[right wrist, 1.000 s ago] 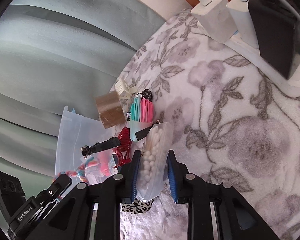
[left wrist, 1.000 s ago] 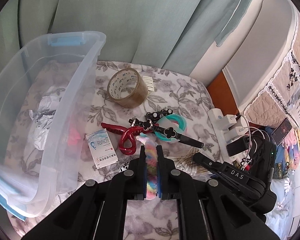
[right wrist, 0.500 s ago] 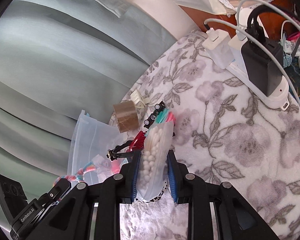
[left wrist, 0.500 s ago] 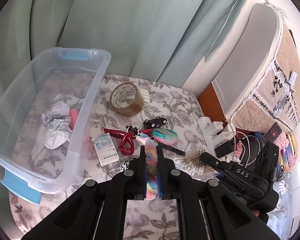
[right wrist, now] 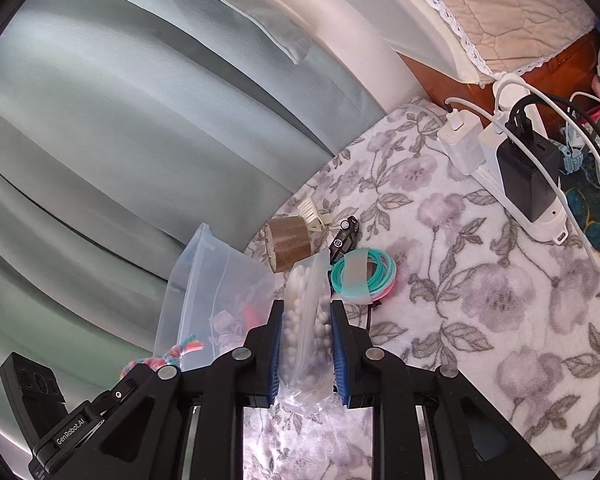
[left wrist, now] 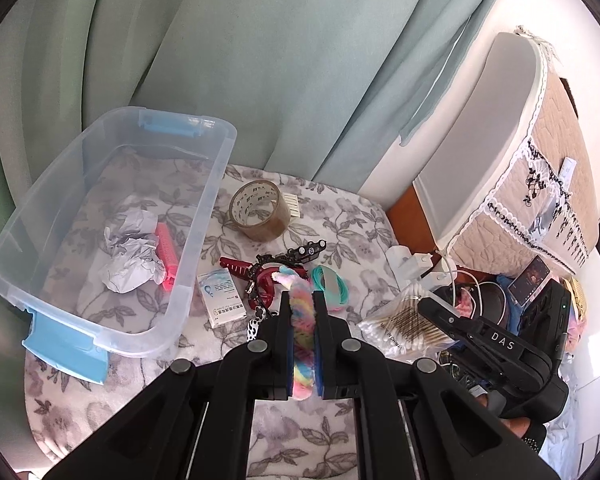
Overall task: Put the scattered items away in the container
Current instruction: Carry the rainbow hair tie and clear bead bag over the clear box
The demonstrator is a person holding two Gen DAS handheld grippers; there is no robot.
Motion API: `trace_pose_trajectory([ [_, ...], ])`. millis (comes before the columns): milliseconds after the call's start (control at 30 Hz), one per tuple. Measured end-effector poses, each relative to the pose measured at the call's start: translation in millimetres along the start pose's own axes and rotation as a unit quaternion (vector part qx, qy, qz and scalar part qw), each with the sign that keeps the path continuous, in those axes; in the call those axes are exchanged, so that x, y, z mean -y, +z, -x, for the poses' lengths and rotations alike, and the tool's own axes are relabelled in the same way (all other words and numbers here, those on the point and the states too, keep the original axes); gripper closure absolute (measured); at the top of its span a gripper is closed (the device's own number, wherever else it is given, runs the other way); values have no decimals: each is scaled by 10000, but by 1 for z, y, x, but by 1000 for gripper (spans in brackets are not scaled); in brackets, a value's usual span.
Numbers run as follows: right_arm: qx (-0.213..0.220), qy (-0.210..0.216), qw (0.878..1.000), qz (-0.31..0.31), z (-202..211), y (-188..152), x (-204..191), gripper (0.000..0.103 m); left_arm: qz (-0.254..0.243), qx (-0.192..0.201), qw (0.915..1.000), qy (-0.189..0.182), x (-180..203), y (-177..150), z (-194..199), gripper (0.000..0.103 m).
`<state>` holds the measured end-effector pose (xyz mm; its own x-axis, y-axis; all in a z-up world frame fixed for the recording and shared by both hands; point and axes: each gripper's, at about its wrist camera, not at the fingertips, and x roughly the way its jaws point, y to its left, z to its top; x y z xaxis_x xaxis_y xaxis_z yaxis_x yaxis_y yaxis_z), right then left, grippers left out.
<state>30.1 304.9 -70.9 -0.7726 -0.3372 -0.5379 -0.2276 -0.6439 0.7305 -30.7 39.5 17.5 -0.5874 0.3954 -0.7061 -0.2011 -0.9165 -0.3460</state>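
My left gripper (left wrist: 301,295) is shut on a fluffy rainbow strand (left wrist: 303,336), held above the floral blanket. The clear plastic container (left wrist: 210,200) with blue latches stands to its left; crumpled paper (left wrist: 128,248) and a pink comb (left wrist: 166,252) lie inside. My right gripper (right wrist: 306,305) has a clear bag of cotton swabs (right wrist: 305,336) between its pads, which press on it as the jaws keep closing. Loose on the blanket lie a tape roll (left wrist: 260,210), a red hair claw (left wrist: 262,280), a small white box (left wrist: 221,294), teal hair ties (right wrist: 364,276) and a black toy car (right wrist: 345,236).
A power strip with chargers and cables (right wrist: 516,176) lies at the blanket's right edge. Green curtains (left wrist: 260,60) hang behind the container. A phone (left wrist: 534,280) and mixed clutter sit to the far right, beside a quilt-covered appliance (left wrist: 540,160).
Both grippers have risen with their loads, so the blanket and container look smaller and farther below. The bag has lifted off the blanket. The loose items have not moved.
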Motion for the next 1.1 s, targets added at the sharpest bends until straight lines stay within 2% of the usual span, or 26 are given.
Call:
trace_pose_trajectory([
  [400, 248, 168, 9988, 385, 23, -6, -36, 80, 99, 270, 9995, -111, -12, -2, 26, 96],
  [767, 655, 625, 9909, 996, 55, -6, -98, 80, 191, 806, 9965, -116, -29, 16, 62, 96],
  [933, 686, 801, 9863, 1271, 54, -6, -128, 80, 308, 1016, 9943, -62, -45, 22, 74, 96],
  [1100, 538, 887, 9834, 1490, 39, -9, -152, 80, 451, 1228, 9914, 52, -65, 28, 86, 96],
])
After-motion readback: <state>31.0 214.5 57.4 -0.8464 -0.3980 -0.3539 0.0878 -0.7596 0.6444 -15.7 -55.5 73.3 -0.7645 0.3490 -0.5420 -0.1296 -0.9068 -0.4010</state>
